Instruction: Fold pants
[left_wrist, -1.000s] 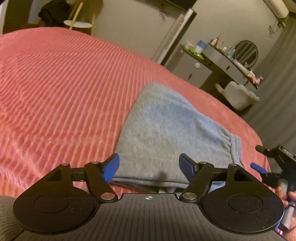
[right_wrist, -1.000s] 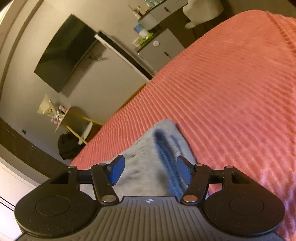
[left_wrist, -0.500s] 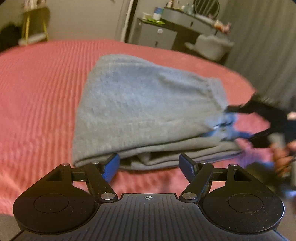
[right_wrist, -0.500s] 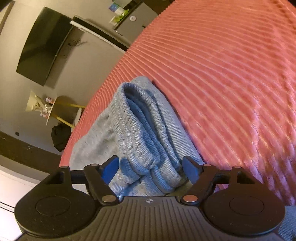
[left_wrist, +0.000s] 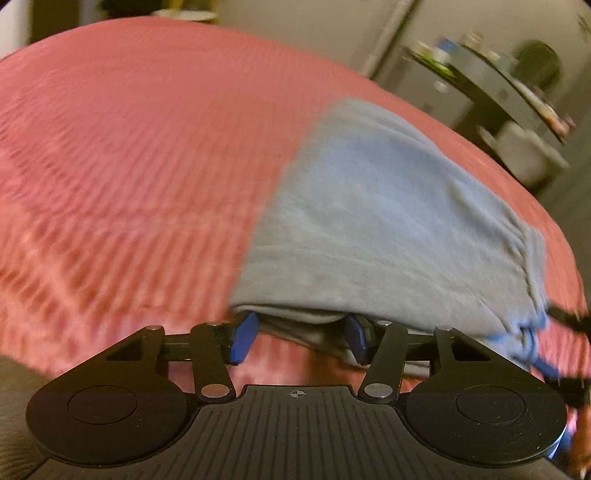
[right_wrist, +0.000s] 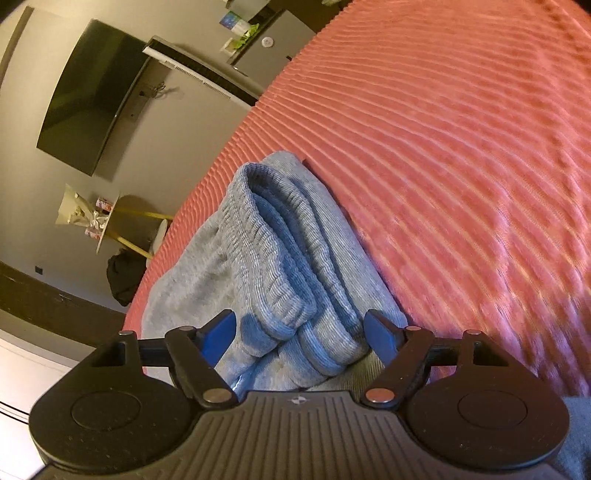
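The pants (left_wrist: 388, 229), light blue-grey and folded into a thick bundle, lie on the bed (left_wrist: 129, 147), which wears a ribbed salmon-pink cover. In the right wrist view the pants (right_wrist: 280, 266) show their ribbed waistband stacked in several layers, the folds running away from the camera toward the bed's far edge. The left tool (left_wrist: 301, 338) sits at the near folded edge of the bundle; its jaws are closing, with the lower layers of cloth between the blue pads (left_wrist: 243, 338), whose tips are hidden under the top layer, so whether they press yet cannot be told. The right tool (right_wrist: 301, 336) stands released, its jaws wide on either side of the waistband end, the pads (right_wrist: 221, 334) just beside the cloth and not pinching it. At the right edge of the left view, black parts of the other tool show, blurred, at the bundle's corner. Beyond the bed, a dark TV (right_wrist: 88, 96) hangs on the grey wall, a round side table (right_wrist: 110, 221) with yellow legs carries a bouquet, a dark bag (right_wrist: 123, 277) sits under it, and a grey cabinet (right_wrist: 266, 48) stands by the wall. Nothing lies on the cover around the pants.
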